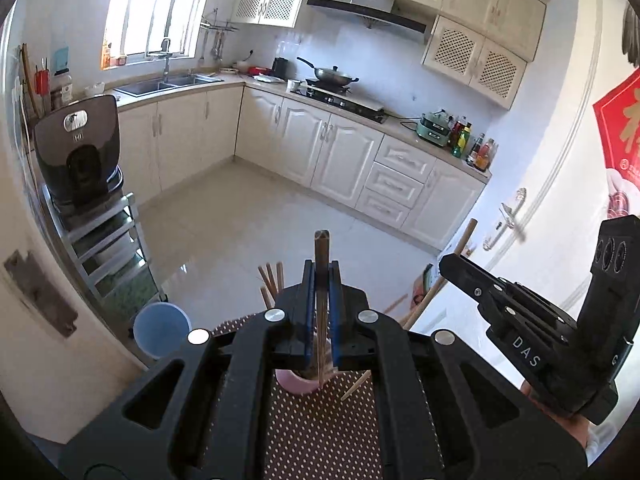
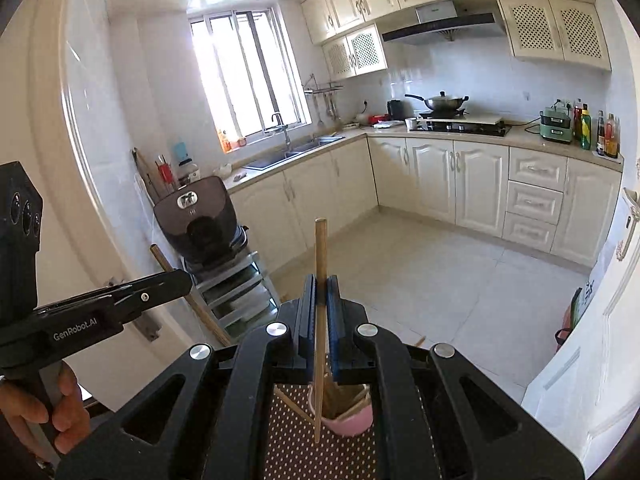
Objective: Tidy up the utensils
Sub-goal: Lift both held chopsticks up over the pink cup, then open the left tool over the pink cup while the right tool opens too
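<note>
My left gripper (image 1: pixel 322 280) is shut on a dark wooden chopstick (image 1: pixel 321 252) held upright, its lower end over a pink cup (image 1: pixel 298 384) on the dotted brown mat (image 1: pixel 320 432). My right gripper (image 2: pixel 321 292) is shut on a light wooden chopstick (image 2: pixel 321 248), also upright, its lower end beside the pink cup (image 2: pixel 352 420), which holds several chopsticks. Each gripper shows in the other's view, the right one (image 1: pixel 452 266) and the left one (image 2: pixel 176 280). A loose chopstick (image 1: pixel 356 385) lies on the mat.
Several chopstick tips (image 1: pixel 272 280) stick up behind the left gripper. A blue bucket (image 1: pixel 160 326) stands on the floor by a metal rack (image 1: pixel 108 240). A white door (image 1: pixel 532 216) is close on the right. A long wooden stick (image 2: pixel 188 292) leans near the rack.
</note>
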Tool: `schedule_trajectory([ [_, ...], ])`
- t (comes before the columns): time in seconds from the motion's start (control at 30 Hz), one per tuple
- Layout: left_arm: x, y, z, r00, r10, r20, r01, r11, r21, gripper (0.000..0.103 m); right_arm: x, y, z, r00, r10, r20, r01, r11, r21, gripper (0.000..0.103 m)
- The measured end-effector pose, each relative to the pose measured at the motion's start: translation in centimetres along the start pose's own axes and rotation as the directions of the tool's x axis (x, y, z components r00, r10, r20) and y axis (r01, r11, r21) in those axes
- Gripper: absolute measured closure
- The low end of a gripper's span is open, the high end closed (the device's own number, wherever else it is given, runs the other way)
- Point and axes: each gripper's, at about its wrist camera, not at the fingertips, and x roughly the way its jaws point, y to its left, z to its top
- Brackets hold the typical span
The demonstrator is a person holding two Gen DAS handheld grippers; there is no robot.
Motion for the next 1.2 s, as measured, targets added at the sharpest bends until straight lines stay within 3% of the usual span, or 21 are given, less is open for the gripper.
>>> schedule_trajectory([
  [0.3,4.3,0.3,-0.5,0.997,0.06,-0.041,-0.06,0.998,0.0,0.097,2.4,-1.1,-0.3,1.0,0.003,0.014,-0.003,1.0,-0.007,0.099],
  [0.73,7.8,0.0,-4.0,0.988,0.078,-0.13,-0.076,0.997,0.016,0.096,5.4,-1.2,-2.2,0.998,0.009,-0.056,-0.011,0.999,-0.043,0.099],
  [1.03,9.6,0.2,-6.3,0.965,0.092,-0.244,-0.09,0.996,0.02,0.096,6.4,-1.2,-3.6,0.993,0.021,-0.118,-0.026,0.999,-0.042,0.099],
  [1.2,9.2,0.3,-6.8,0.961,0.087,-0.263,-0.091,0.996,-0.003,0.095,6.4,-1.2,-4.5,0.988,0.019,-0.15,-0.026,0.999,-0.042,0.099],
])
